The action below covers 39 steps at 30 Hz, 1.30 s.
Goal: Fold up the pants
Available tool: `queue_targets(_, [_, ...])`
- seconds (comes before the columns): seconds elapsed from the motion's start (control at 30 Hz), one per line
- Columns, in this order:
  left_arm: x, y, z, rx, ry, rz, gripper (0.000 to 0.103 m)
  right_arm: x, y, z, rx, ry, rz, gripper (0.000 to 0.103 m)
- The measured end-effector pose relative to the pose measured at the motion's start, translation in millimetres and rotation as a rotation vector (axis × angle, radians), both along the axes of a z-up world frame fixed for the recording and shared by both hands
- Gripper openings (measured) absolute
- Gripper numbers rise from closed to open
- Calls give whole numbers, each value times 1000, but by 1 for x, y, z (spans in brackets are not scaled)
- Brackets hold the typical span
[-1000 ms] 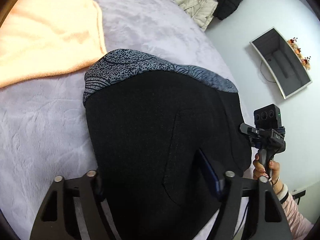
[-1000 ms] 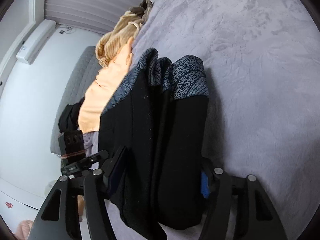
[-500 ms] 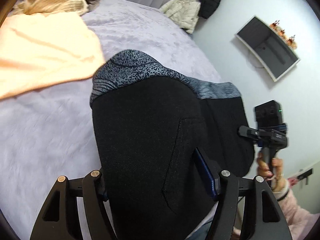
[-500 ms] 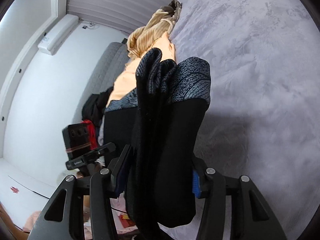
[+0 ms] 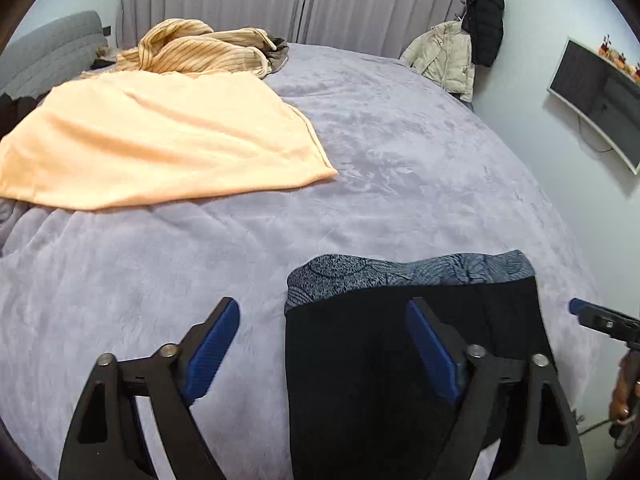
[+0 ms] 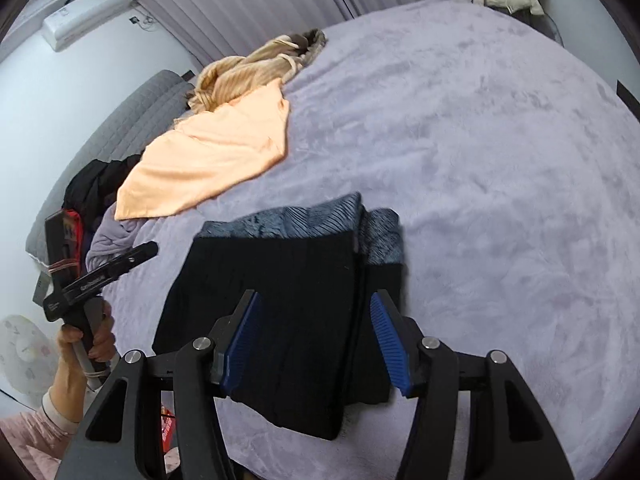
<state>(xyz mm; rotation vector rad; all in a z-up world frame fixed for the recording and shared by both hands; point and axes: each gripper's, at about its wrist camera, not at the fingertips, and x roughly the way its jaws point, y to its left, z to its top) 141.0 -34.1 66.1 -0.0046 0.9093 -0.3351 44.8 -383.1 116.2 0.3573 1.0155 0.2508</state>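
the left hand-held gripper [image 5: 322, 350] has its blue-padded jaws spread wide and still opening, with nothing pinched; the left pad hangs over bare bedspread and the right pad over the black cloth, neither pressing on it. the right hand-held gripper [image 6: 316, 342] also has its jaws apart and opening; the pants lie below and between the pads, but the pads do not squeeze them. in the right wrist view the left hand [image 6: 86, 340] grips its tool's handle at the left, a pink sleeve [image 6: 28, 428] below it.

the pants [image 5: 404, 364] lie folded on the bed [image 5: 400, 168], near its front edge: black cloth in stacked layers with a grey-blue patterned band along the far end. the right wrist view shows one narrower layer edge on the right side of the fold.

farther back on the lilac bedspread lie a peach towel [image 5: 160, 148] and, behind it and touching, a crumpled striped tan garment [image 5: 196, 54]. a pale jacket [image 5: 444, 56] hangs by the curtain, and a screen [image 5: 596, 104] is mounted on the right wall.
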Motion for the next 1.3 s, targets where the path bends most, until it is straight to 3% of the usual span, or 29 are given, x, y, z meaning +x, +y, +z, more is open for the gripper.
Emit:
queue_targets(0.1, [17, -24, -50, 159, 71, 24, 91, 9, 33, -9, -49, -16, 47, 62])
queue_targets(0.17, [20, -24, -75, 160, 82, 50, 95, 15, 46, -40, -76, 53, 52, 62])
queue_targets(0.23, [19, -12, -76, 96, 93, 70, 100, 14, 50, -67, -109, 63, 24, 62])
queue_targets(0.3, [18, -6, -76, 68, 121, 68, 101, 4, 58, -69, -181, -12, 37, 63])
queue_targets(0.67, [-9, -24, -76, 157, 1, 85, 103, -10, 61, -69, -196, -69, 25, 68])
queue_targets(0.9, [-7, -15, -78, 109, 46, 96, 103, -12, 62, -69, -196, -77, 18, 68])
queue_targets(1.3, [-13, -21, -78, 144, 24, 101, 103, -16, 61, -67, -192, -86, 23, 68])
